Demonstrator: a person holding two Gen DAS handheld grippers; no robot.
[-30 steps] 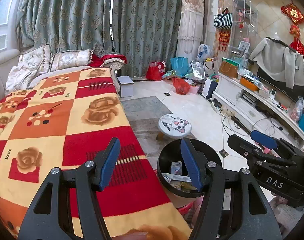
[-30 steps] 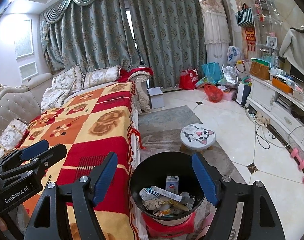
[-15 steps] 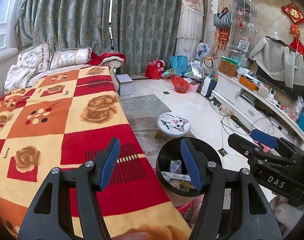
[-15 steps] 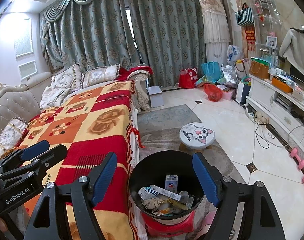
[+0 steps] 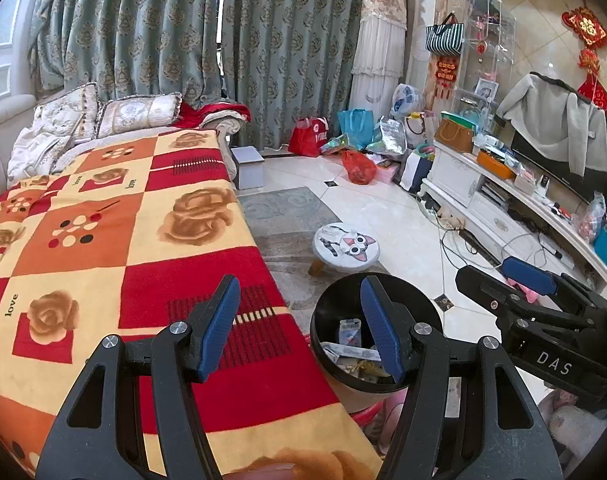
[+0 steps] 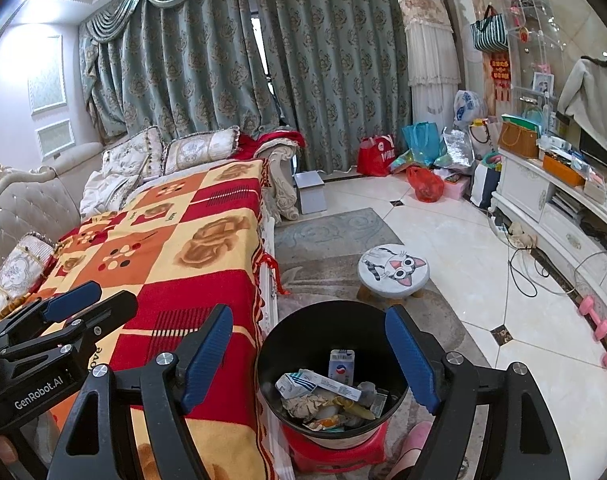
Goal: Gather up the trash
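Beside my blanket point(image 6: 175, 264): bin point(image 6: 299, 332) holding trash point(image 6: 327, 396).
Left gripper point(image 5: 299, 324): jaws apart, empty.
Right gripper point(image 6: 309, 356): jaws apart, empty.

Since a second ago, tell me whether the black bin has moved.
No. The black bin sits where it did, on the red stool beside the blanket's edge, below the cat stool.

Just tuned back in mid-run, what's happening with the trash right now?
A person holds both grippers over the black round trash bin, which sits on a red plastic stool beside the red-and-orange checked blanket. The left gripper and right gripper are open and empty. Crumpled paper and cartons already lie in the bin.
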